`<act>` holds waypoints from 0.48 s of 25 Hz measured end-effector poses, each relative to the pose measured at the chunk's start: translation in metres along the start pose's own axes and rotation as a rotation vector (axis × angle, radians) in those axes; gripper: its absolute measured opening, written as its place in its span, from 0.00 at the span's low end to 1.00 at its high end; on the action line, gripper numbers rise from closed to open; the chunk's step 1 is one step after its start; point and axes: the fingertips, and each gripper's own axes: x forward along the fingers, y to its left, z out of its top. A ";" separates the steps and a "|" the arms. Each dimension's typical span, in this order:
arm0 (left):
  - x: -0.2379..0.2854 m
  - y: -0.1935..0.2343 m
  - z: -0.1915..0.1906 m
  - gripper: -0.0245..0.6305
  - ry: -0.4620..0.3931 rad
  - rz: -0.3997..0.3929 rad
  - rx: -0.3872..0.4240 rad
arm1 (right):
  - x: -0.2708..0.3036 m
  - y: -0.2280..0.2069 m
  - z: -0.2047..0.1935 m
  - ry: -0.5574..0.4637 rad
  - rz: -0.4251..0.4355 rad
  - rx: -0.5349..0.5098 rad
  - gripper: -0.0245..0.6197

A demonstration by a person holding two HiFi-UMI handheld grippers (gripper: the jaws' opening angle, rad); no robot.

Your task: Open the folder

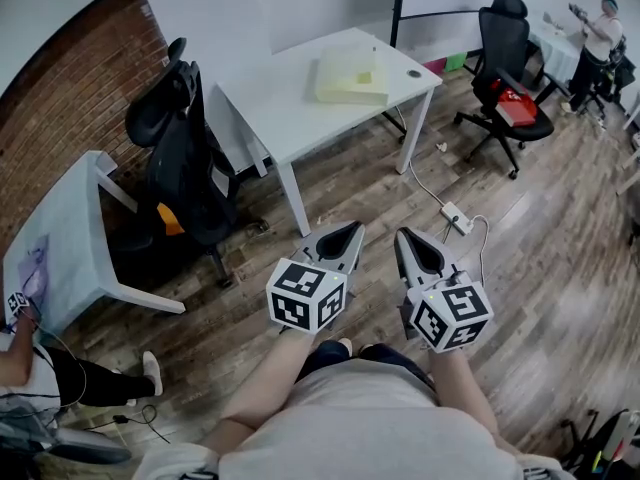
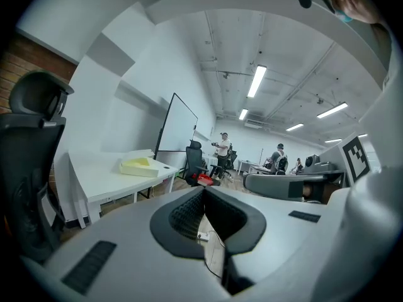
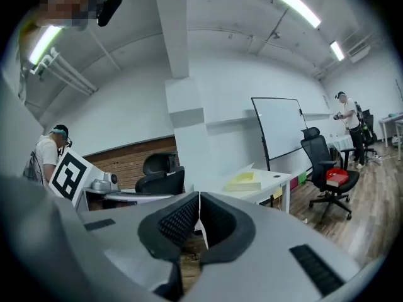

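The pale yellow folder point(image 1: 352, 76) lies flat and closed on the white table point(image 1: 300, 108), far ahead of both grippers. It also shows small in the left gripper view as the folder point(image 2: 140, 166) and in the right gripper view as the folder point(image 3: 242, 182). My left gripper point(image 1: 352, 230) and right gripper point(image 1: 402, 236) hang side by side over the wooden floor, close to the person's body and pointing toward the table. The left gripper point(image 2: 204, 190) has its jaws together with nothing between them. The right gripper point(image 3: 199, 195) is likewise shut and empty.
A black office chair point(image 1: 185, 158) stands left of the table, beside a small white side table point(image 1: 75, 238). A power strip point(image 1: 457, 218) and its cable lie on the floor ahead. Another black chair point(image 1: 505, 78) with a red item stands at the back right, near a standing person point(image 1: 598, 43).
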 end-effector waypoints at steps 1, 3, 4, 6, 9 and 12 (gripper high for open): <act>0.000 0.002 0.000 0.07 0.001 -0.004 0.002 | 0.002 0.000 -0.001 0.001 -0.004 0.000 0.07; 0.000 0.006 -0.001 0.07 0.004 -0.014 0.006 | 0.006 0.001 -0.002 0.003 -0.012 -0.002 0.07; -0.001 0.009 -0.001 0.07 0.006 -0.020 0.006 | 0.009 0.003 -0.002 0.004 -0.016 -0.005 0.07; 0.000 0.013 -0.001 0.07 0.011 -0.033 0.003 | 0.013 0.006 -0.001 0.006 -0.023 -0.009 0.07; 0.003 0.018 0.000 0.07 0.018 -0.056 -0.003 | 0.020 0.006 -0.001 0.012 -0.039 -0.018 0.07; 0.006 0.024 0.002 0.07 0.015 -0.069 -0.008 | 0.026 0.001 -0.002 0.012 -0.058 -0.021 0.07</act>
